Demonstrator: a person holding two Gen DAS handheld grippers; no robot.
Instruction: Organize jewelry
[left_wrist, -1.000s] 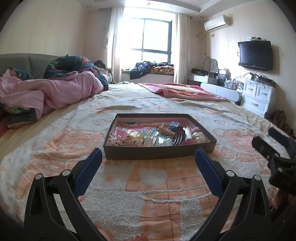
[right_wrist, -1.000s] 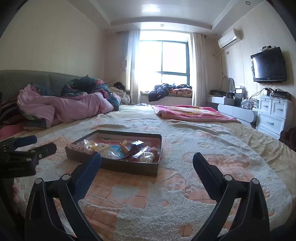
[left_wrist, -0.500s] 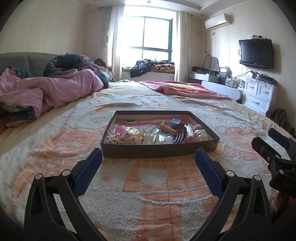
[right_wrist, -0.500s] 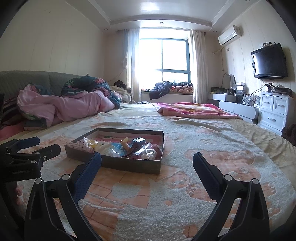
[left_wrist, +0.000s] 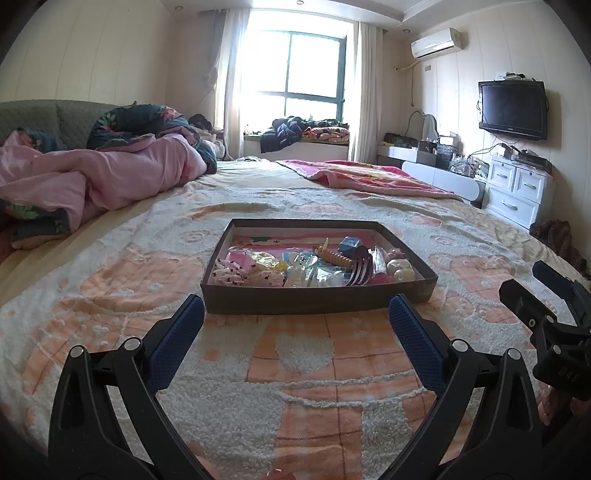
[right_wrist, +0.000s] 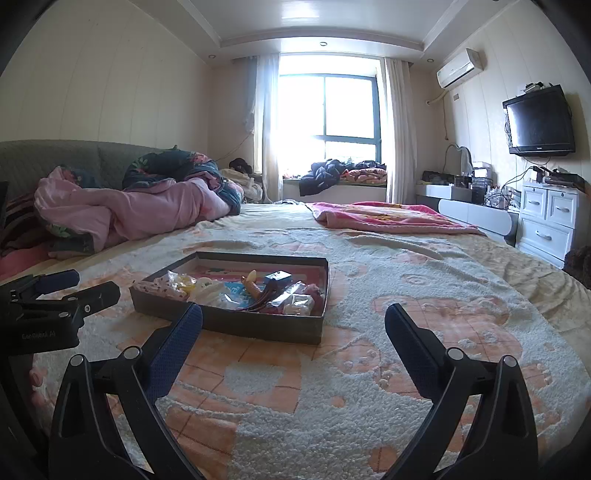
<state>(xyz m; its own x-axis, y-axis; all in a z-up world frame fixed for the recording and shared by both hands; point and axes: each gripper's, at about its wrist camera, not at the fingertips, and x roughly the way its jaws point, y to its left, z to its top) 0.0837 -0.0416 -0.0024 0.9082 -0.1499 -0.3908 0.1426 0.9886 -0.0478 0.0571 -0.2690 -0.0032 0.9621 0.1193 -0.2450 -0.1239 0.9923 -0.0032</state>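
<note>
Fingers of the left gripper (left_wrist: 295, 317) stand wide apart and hold nothing, hovering low over the fleecy orange-and-white bedspread (left_wrist: 303, 373). The right gripper (right_wrist: 291, 325) is likewise spread wide and empty, just beside its partner, whose black frame shows at the left edge of the right wrist view.

Just beyond the left fingertips lies the shallow dark tray (left_wrist: 317, 300), flat on the bed. Inside it the jewelry and hair pieces sit in one mixed heap along the near side: a dark purple claw clip (left_wrist: 360, 266), a coiled tan hair clip (left_wrist: 337, 256), a small blue box (left_wrist: 350, 243), a pale beaded piece (left_wrist: 400, 268) at the right end, a polka-dot fabric item (left_wrist: 231, 271) at the left end, and several clear packets between them. The tray's pink floor shows bare toward the far wall.

Nothing appears sorted yet, and nothing lies outside the tray; by my reading the organizing has barely begun, with every piece left to pick out and arrange.

Farther back, a rumpled pink quilt (left_wrist: 92, 184) lies on the bed, with the bright window (left_wrist: 299, 70) beyond.
</note>
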